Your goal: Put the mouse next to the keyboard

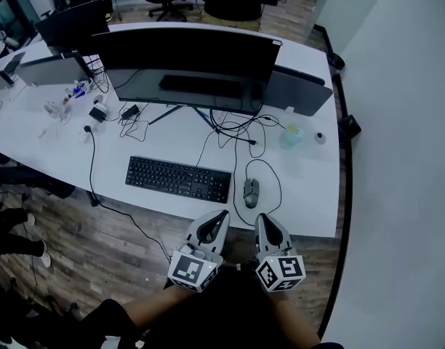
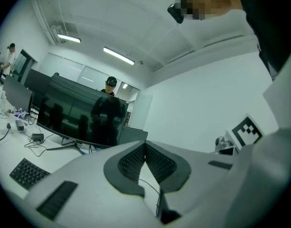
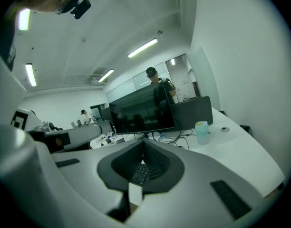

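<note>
The grey mouse (image 1: 251, 192) lies on the white desk (image 1: 310, 195), just right of the black keyboard (image 1: 177, 178), its cable looping behind it. Both of my grippers hang off the desk's front edge, over the floor. The left gripper (image 1: 222, 214) is shut with nothing in it, tips pointing at the keyboard's right end. The right gripper (image 1: 259, 217) is shut and empty too, just short of the mouse. In the left gripper view the jaws (image 2: 144, 144) meet at the tip, with the keyboard (image 2: 26, 172) at lower left. In the right gripper view the shut jaws (image 3: 143, 142) frame keyboard keys (image 3: 140, 172).
A wide dark monitor (image 1: 186, 67) stands behind the keyboard with tangled cables (image 1: 237, 129) under it. A pale cup (image 1: 292, 136) and a small round object (image 1: 320, 137) sit at the right. Chargers and small items (image 1: 99, 111) lie at the left. Wood floor (image 1: 84, 246) is below.
</note>
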Tool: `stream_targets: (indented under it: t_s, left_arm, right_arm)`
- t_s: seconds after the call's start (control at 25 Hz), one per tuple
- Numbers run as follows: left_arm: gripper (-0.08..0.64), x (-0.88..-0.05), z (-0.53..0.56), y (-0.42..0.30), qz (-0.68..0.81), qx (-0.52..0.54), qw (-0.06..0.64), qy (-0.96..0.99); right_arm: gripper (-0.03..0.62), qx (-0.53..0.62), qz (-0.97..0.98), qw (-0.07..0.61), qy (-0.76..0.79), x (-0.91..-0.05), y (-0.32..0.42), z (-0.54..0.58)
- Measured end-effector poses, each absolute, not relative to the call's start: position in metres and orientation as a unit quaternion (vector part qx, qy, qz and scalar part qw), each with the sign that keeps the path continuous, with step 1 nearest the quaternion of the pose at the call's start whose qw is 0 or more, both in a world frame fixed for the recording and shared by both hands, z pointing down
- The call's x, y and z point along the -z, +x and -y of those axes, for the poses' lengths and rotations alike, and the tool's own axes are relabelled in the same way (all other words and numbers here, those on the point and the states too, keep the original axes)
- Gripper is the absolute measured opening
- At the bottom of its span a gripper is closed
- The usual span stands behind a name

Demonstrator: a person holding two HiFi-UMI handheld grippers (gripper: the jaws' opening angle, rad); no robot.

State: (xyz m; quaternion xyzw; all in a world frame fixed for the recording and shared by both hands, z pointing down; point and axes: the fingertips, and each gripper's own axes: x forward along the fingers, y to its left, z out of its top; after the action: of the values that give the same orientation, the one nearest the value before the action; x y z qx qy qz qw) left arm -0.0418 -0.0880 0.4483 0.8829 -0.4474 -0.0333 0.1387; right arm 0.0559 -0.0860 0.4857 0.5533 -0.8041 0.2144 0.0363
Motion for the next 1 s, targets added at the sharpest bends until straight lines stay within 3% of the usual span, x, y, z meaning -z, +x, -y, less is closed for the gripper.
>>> stream_targets:
  t_s: [0.48, 1.0]
  left_arm:
    - [0.003, -0.398, -0.021, 0.009, 0.481, 0.063, 0.094, 0.87]
    - [0.003, -0.387, -0.13, 0.043, 0.476, 0.043, 0.057, 0.876]
  right_arm:
    - [0.02, -0.1, 0.844, -0.006, 0.527, -0.389, 0.081, -0.033]
    - [0.018, -0.055, 0.846, 0.006, 0.531, -0.385, 0.092, -0.135]
